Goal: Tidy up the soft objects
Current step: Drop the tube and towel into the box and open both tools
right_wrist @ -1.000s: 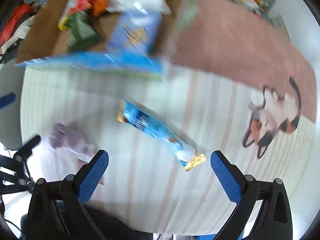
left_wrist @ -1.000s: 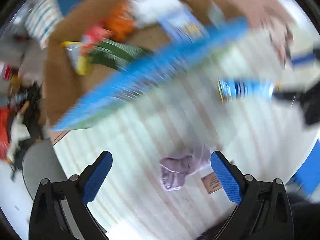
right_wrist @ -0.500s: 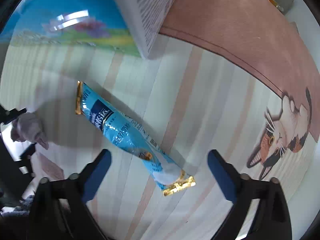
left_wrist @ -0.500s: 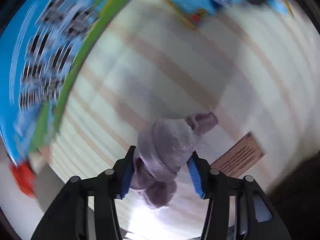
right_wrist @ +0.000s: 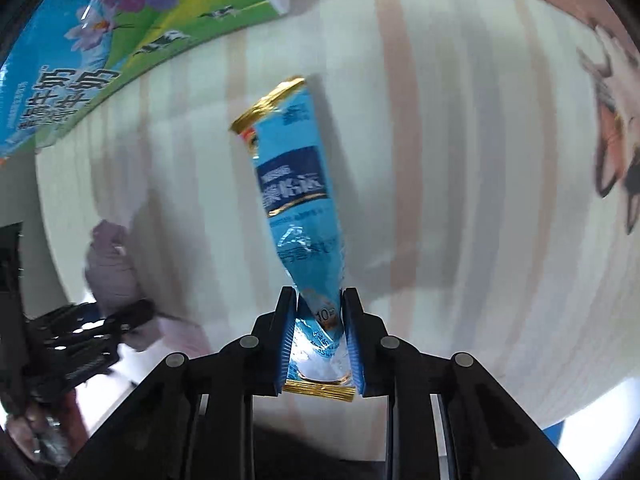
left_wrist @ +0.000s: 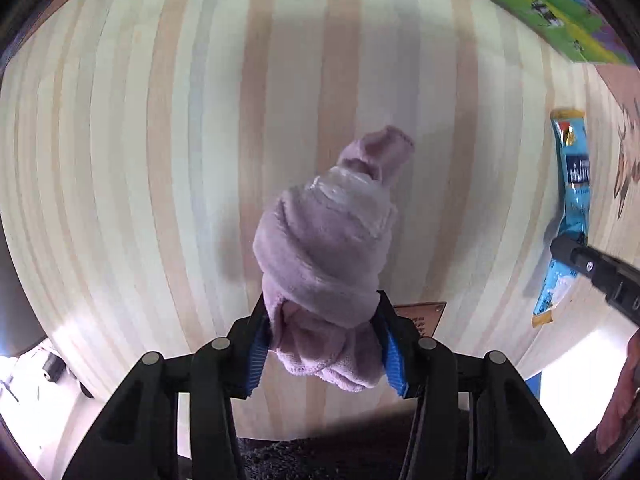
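Note:
My left gripper [left_wrist: 322,320] is shut on a knotted purple towel [left_wrist: 328,248], which sticks forward over the striped wooden table [left_wrist: 140,140]. My right gripper [right_wrist: 318,312] is shut on the near end of a long blue snack packet [right_wrist: 296,196] with gold crimped ends. The packet also shows at the right edge of the left wrist view [left_wrist: 570,216], with the right gripper's black finger across it. The towel also shows at the left of the right wrist view [right_wrist: 112,264].
A blue and green milk carton box [right_wrist: 80,56] lies at the far left of the table, and shows in the left wrist view [left_wrist: 560,8]. A pink mat with a cat picture [right_wrist: 612,120] lies at the right. A small brown label [left_wrist: 420,316] sits on the table.
My right gripper has closed on the near end of the blue packet. My left gripper stays shut on the purple towel; its view has swung round.

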Action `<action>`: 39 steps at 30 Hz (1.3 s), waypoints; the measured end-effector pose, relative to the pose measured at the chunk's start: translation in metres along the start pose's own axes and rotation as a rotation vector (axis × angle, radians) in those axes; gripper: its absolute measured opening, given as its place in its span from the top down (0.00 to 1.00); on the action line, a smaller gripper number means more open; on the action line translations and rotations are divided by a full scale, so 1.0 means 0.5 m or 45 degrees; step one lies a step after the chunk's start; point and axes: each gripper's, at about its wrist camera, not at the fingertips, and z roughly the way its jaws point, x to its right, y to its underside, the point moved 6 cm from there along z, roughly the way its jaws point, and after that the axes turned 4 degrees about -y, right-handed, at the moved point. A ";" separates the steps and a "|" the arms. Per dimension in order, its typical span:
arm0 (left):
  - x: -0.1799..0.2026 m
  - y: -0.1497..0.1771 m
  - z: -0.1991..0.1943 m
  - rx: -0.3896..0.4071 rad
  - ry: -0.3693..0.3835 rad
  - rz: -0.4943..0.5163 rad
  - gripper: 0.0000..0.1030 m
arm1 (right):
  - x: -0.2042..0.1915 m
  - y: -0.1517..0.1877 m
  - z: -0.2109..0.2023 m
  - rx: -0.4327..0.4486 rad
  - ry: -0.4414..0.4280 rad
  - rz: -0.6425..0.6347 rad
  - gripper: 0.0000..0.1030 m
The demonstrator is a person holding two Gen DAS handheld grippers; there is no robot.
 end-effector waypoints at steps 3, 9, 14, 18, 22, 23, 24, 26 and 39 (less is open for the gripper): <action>0.018 0.015 0.008 0.011 -0.034 0.018 0.56 | -0.015 -0.008 -0.018 0.059 0.050 -0.006 0.62; 0.053 0.022 -0.014 0.141 -0.150 0.061 0.71 | -0.063 -0.005 -0.020 0.163 0.333 -0.084 0.81; 0.062 0.039 -0.078 0.228 -0.080 0.042 0.73 | -0.115 0.048 -0.020 0.099 0.173 -0.091 0.84; 0.062 0.040 -0.205 0.324 0.079 0.025 0.73 | -0.183 0.079 -0.123 0.149 -0.021 -0.125 0.84; 0.026 0.011 -0.349 0.431 0.241 0.011 0.73 | -0.255 0.066 -0.261 0.264 -0.146 -0.179 0.84; 0.015 -0.011 -0.385 0.445 0.275 -0.009 0.73 | -0.281 0.052 -0.302 0.303 -0.168 -0.198 0.84; 0.000 -0.029 -0.406 0.453 0.291 -0.020 0.73 | -0.301 0.036 -0.328 0.327 -0.185 -0.203 0.84; -0.042 -0.076 -0.445 0.464 0.286 -0.048 0.73 | -0.342 -0.005 -0.376 0.392 -0.188 -0.222 0.84; -0.166 -0.349 -0.369 0.260 0.082 -0.164 0.72 | -0.406 -0.370 -0.289 0.391 0.006 -0.126 0.84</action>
